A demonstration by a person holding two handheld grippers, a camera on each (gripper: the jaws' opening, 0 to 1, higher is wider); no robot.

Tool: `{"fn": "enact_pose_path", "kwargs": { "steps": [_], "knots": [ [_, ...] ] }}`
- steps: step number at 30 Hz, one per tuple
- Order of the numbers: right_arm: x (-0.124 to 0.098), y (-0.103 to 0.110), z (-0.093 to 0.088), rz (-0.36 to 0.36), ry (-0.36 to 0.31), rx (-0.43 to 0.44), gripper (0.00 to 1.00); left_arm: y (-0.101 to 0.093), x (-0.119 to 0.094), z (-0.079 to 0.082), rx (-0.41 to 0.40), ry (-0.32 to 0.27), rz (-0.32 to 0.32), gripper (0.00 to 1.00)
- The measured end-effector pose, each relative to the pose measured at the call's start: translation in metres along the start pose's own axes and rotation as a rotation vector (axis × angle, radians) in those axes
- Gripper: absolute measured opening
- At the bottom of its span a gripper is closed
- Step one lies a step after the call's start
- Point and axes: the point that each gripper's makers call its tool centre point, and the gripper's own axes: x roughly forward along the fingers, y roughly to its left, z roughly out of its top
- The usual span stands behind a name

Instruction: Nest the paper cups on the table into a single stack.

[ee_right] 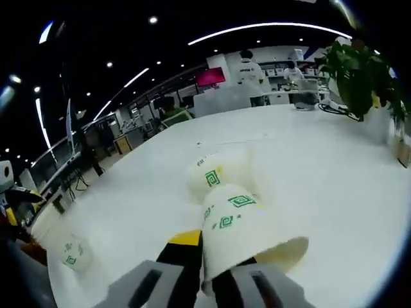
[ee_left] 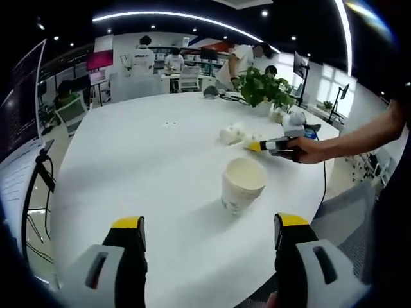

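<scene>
Currently: paper cups, stacking in progress — none visibly nested yet.

Item 1: upright cup (ee_left: 242, 185), standing alone on the white surface (ee_left: 148, 167) ahead of the left gripper (ee_left: 209, 240), whose jaws are spread wide and hold nothing. Item 2: held cup (ee_right: 247, 234), lying sideways with its mouth toward the camera, clamped at the rim by the right gripper (ee_right: 207, 269). Item 3: lying cup (ee_right: 215, 173), on its side just beyond the held one, apparently touching it. The left gripper view shows a small pale cluster there — possibly more than one cup, too small to tell. Remaining: bring the cups together into one stack; judged early stage.
</scene>
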Motion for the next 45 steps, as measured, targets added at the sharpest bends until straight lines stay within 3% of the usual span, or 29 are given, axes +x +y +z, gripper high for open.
{"fn": "enact_pose_path", "kwargs": {
  "steps": [10, 21, 30, 33, 37, 45],
  "knots": [
    [-0.018, 0.024, 0.0, 0.037, 0.031, -0.029, 0.0, 0.001, 0.001, 0.003, 0.0, -0.013, -0.007, 0.8],
    [-0.045, 0.044, 0.015, 0.043, 0.065, -0.104, 0.0, 0.0, 0.004, 0.003, 0.002, -0.039, -0.037, 0.81],
    [-0.058, 0.073, 0.022, 0.083, 0.131, -0.245, 0.0, 0.001, 0.004, 0.006, 0.0, -0.069, -0.053, 0.81],
    [-0.061, 0.086, 0.024, 0.104, 0.169, -0.338, 0.0, 0.003, 0.006, 0.005, 0.001, -0.076, -0.064, 0.81],
    [-0.063, 0.1, 0.03, 0.132, 0.178, -0.353, 0.0, 0.0, 0.005, 0.007, -0.002, -0.088, -0.078, 0.81],
    [-0.067, 0.131, 0.046, 0.199, 0.212, -0.477, 0.0, -0.002, 0.006, 0.007, 0.001, -0.106, -0.087, 0.81]
  ]
}}
